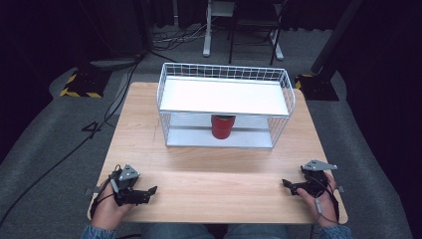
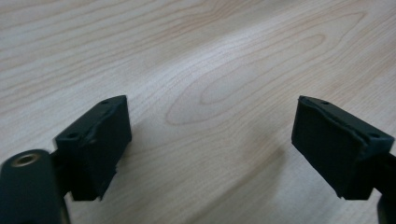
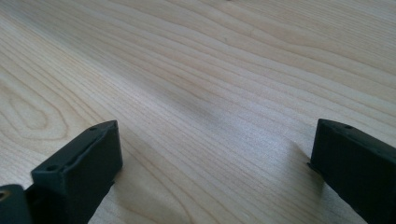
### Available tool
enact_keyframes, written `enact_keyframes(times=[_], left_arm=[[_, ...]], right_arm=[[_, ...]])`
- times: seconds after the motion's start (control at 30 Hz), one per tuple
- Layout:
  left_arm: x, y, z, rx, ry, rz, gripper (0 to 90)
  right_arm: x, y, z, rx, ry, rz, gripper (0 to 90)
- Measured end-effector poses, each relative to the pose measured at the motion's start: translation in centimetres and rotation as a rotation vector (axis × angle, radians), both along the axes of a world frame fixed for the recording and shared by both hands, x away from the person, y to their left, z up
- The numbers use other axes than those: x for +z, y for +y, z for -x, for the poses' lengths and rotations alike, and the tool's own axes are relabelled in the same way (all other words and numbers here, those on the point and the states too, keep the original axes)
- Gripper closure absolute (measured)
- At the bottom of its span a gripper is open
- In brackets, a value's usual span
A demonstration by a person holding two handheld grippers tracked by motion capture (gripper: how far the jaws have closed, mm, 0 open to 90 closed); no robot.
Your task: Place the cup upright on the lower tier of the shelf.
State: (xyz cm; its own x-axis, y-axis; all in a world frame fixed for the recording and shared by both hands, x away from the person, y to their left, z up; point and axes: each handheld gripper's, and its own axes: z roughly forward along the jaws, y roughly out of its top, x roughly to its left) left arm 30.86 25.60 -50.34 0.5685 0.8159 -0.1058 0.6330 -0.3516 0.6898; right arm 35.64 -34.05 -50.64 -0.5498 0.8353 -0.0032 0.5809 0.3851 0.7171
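Grippers rest at the near edge of the wooden table [image 1: 214,169], one at each corner; the left gripper [image 1: 149,191] lies in the person's left hand [image 1: 107,206] at the near left, its jaws pointing toward the table's middle; the right gripper [image 1: 288,185] lies in the right hand [image 1: 323,201] at the near right, its jaws pointing inward likewise; the two are well apart, with bare wood between them.

Left gripper view: the left gripper [image 2: 212,140] has its two black jaws standing apart with a clear gap; nothing lies between them, and bare wood grain shows through the gap; the jaws hold nothing.

Right gripper view: the right gripper [image 3: 215,163] has its jaws spread wide, one at each lower corner of the view; nothing lies between them; the jaws hold nothing and sit low over the table surface.

Red cup [image 1: 222,126]: upright on the lower level of the white wire rack [image 1: 164,84], near the middle of that level, under the rack's white upper shelf [image 1: 224,96]; the rack stands at the far half of the table; the cup is well apart from both grippers, and neither touches it or the rack.

Floor beyond the table is grey, with black cables [image 1: 59,159] trailing across it at the left.
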Motion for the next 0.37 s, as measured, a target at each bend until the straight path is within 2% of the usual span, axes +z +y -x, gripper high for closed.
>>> enact_keyframes(times=[0.1,0.13,0.23,0.27,0.3,0.33,0.37], left_arm=[[-0.21,0.15,-0.14,-0.003,-0.018,0.01,11.8],[-0.19,0.29,-0.29,-0.005,-0.015,-0.004,10.4],[-0.24,0.37,-0.44,-0.007,-0.006,-0.005,2.1],[-0.31,0.19,-0.49,0.023,-0.001,-0.032,0.1],[-0.31,0.19,-0.49,0.023,-0.001,-0.032,0.5],[-0.39,-0.22,-0.48,0.036,-0.015,-0.087,0.5],[-0.37,-0.27,-0.45,0.029,-0.012,-0.088,0.0]], right_arm=[[0.0,0.0,0.0,0.0,0.0,0.0,2.3],[0.0,0.0,0.0,0.0,0.0,0.0,2.3],[0.0,0.0,0.0,0.0,0.0,0.0,2.3],[0.0,0.0,0.0,0.0,0.0,0.0,2.3],[0.0,0.0,0.0,0.0,0.0,0.0,2.3],[0.0,0.0,0.0,0.0,0.0,0.0,2.3],[0.0,0.0,0.01,0.0,0.0,0.0,2.3]])
